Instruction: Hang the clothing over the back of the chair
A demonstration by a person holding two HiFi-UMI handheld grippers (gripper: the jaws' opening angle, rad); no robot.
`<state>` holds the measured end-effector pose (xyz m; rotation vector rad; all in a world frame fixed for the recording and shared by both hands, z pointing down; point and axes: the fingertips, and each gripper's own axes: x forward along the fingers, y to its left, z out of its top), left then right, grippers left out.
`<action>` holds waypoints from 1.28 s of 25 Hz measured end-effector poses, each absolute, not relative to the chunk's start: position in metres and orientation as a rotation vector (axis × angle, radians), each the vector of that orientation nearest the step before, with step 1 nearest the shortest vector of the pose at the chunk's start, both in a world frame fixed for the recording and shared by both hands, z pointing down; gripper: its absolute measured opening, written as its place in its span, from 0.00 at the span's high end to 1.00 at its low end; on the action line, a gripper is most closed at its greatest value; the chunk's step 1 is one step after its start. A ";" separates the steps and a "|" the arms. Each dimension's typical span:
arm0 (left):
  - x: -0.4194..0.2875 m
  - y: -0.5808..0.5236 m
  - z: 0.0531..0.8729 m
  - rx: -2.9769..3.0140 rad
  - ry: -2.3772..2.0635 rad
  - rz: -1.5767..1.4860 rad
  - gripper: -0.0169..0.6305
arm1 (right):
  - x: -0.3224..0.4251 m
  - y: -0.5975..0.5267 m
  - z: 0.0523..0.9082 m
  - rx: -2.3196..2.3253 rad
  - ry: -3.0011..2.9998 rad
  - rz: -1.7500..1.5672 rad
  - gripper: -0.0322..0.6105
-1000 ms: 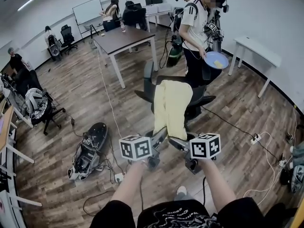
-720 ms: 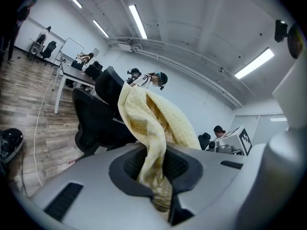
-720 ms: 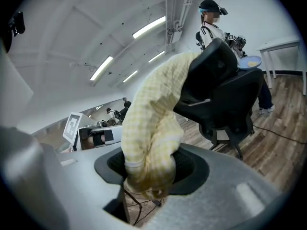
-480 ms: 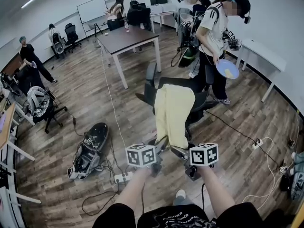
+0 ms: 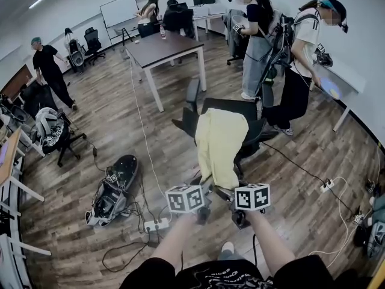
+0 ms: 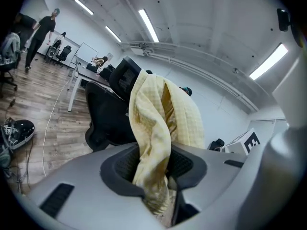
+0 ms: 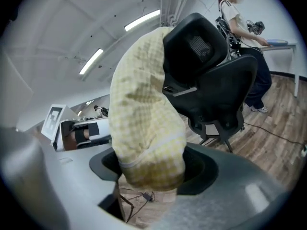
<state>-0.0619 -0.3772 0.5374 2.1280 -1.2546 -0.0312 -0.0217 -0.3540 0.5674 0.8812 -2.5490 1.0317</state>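
- The left gripper (image 5: 204,185) had its fingers (image 6: 86,176) a little apart. They had just been opening, and a narrow dark slit showed beside the cloth.
- Between them hung a thin, twisted strip of the yellow checked garment (image 5: 219,143), its end dropping through the gap. I could not tell whether the pads still brushed it.
- The right gripper (image 5: 224,191) had its fingers (image 7: 230,186) wider apart, and they too had just been opening.
- The garment's folded lower hem sat bunched between the right fingers. The wooden floor (image 5: 301,185) and some cables showed through the opening under it.
- The garment lay draped over the back of the black chair (image 5: 228,104). It hung down the side facing the person, with its lower end reaching both grippers.
- Each gripper carried a marker cube (image 5: 185,198) with black-and-white square patterns that held no legible words.
- Pale print ran across the person's dark shirt (image 5: 222,279) at the bottom of the head view, too blurred to read.
- Both bare forearms reached forward from the bottom edge, the left forearm (image 5: 171,239) and the right forearm (image 5: 271,242) drawing together toward the chair.
- The two cubes sat side by side just below the garment's hem, and both grippers pointed at the chair back from close in.
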 end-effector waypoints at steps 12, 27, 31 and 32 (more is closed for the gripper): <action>-0.095 -0.374 0.524 2.116 -1.412 -0.060 0.53 | 0.013 -0.355 0.566 1.144 -2.462 0.941 0.25; -0.104 -0.336 0.513 2.154 -1.378 -0.083 0.50 | 0.023 -0.318 0.539 1.434 -2.520 0.963 0.24; -0.104 -0.322 0.513 2.170 -1.326 -0.092 0.50 | 0.012 -0.302 0.533 1.384 -2.552 0.953 0.24; -0.103 -0.318 0.513 2.174 -1.311 -0.097 0.50 | 0.009 -0.298 0.533 1.362 -2.555 0.941 0.24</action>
